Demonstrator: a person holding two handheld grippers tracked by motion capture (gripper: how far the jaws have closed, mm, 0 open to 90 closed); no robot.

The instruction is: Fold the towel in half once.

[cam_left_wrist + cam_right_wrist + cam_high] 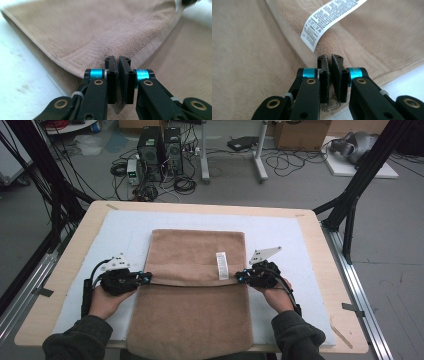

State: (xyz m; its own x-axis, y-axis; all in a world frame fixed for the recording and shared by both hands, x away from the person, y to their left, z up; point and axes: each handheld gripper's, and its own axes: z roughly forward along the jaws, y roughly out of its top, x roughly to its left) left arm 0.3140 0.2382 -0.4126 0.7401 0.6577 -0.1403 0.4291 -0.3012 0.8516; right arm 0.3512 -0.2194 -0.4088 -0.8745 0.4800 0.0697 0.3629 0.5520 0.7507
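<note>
A tan towel [192,290] lies in the middle of the worktop [320,240] on a white mat [280,232], its near end hanging over the worktop's near edge. The far half is folded back toward the person, so that a folded flap ends in a hem running straight across the towel from side to side, with a white care label [221,265] lying on it near the right side.

Both forearms, in dark sleeves, come in from the near edge and angle inward. The left hand [106,301] is cupped under the left gripper [148,278], which lies low and nearly level, pointing right at the towel's left edge. The right hand [276,296] holds the right gripper [238,277] the same way, pointing left at the towel's right edge, just beside the label.

In the left gripper view, the fingers [111,75] are closed tight on the hem of the flap, a pinch of cloth between them. In the right gripper view, the fingers [323,75] are likewise closed on the hem, just below the label [329,18].
</note>
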